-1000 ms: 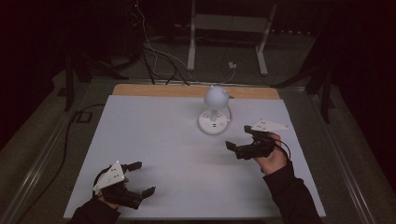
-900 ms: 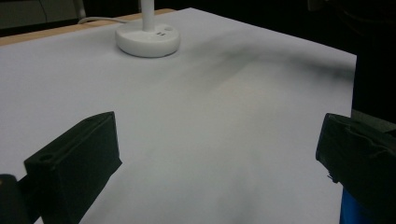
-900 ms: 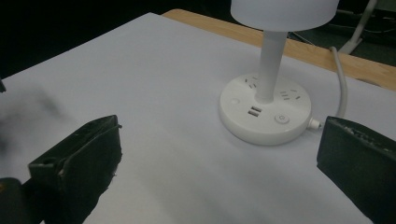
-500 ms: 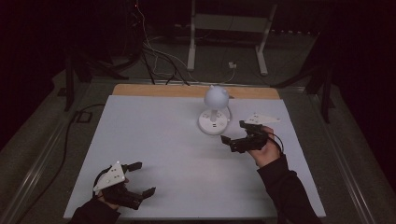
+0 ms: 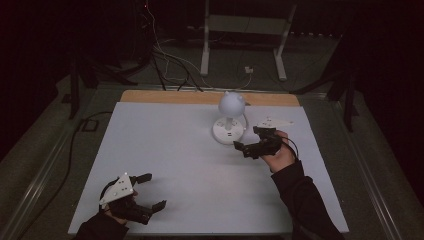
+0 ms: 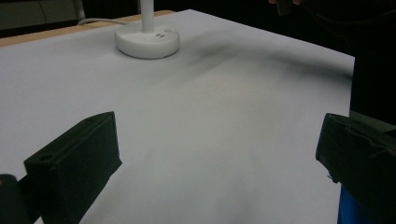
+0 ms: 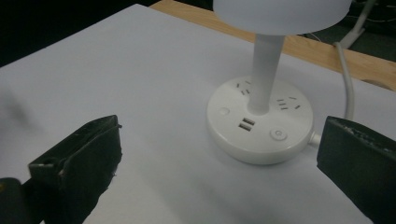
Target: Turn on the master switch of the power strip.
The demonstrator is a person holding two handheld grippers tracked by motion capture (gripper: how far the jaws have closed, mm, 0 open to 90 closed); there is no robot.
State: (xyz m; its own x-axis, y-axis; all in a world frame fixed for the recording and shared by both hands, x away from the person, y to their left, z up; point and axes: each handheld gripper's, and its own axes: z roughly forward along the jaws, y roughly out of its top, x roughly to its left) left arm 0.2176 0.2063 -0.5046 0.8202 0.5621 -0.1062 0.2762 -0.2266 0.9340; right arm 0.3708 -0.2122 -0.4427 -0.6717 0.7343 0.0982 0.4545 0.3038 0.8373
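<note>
I'm looking forward and down from above the near edge at the whole table (image 5: 165,150), while my right gripper view sits close to the lamp (image 7: 259,119) and my left gripper view catches that lamp from far off.

White desk lamp (image 5: 229,120) stands upright on table's far side.

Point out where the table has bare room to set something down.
Bare: the white tabletop between the lamp and the left gripper, plus its far-left corner. Crowded: around the lamp base, where the right gripper hovers open.
</note>
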